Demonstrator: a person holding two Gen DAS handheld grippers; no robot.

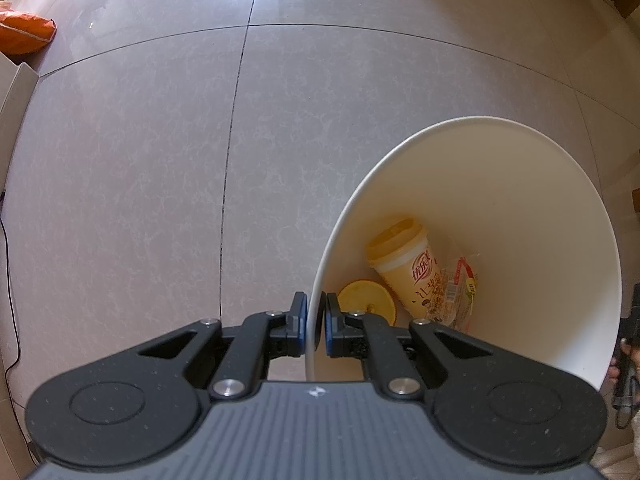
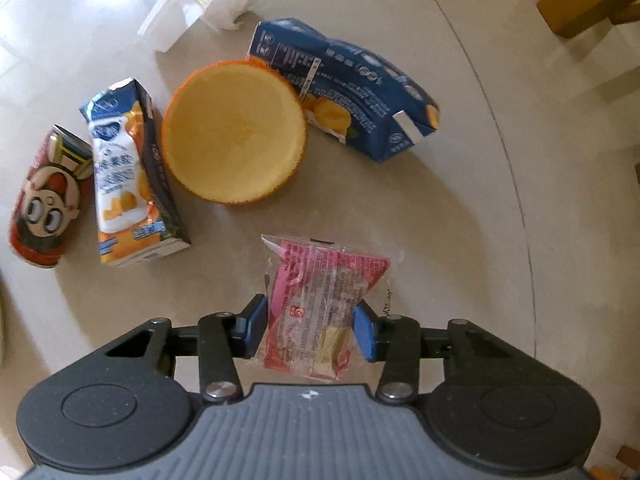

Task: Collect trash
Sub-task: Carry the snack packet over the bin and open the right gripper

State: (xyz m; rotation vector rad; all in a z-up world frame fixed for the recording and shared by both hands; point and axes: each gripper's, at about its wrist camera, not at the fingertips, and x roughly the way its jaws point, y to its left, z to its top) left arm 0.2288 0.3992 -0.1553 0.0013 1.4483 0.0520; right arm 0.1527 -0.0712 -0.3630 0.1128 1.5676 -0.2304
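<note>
My left gripper (image 1: 316, 316) is shut on the near rim of a white bin (image 1: 520, 200), which stands on the tiled floor. Inside the bin lie a yellow drink cup (image 1: 404, 264), an orange half (image 1: 366, 300) and a clear wrapper (image 1: 460, 292). In the right wrist view, my right gripper (image 2: 310, 328) points down at the table, and its blue pads press on both sides of a pink snack wrapper (image 2: 320, 292). Beyond the wrapper lie an orange half (image 2: 234, 132), a crumpled blue carton (image 2: 352, 96), a small juice carton (image 2: 128, 176) and a red can (image 2: 44, 200).
A white plastic cup (image 2: 168, 20) and a crumpled tissue (image 2: 228, 0) lie at the far side of the round table (image 2: 480, 240). Cardboard boxes (image 2: 580, 4) stand beyond its edge. On the floor are an orange bag (image 1: 24, 32) and a black cable (image 1: 8, 280).
</note>
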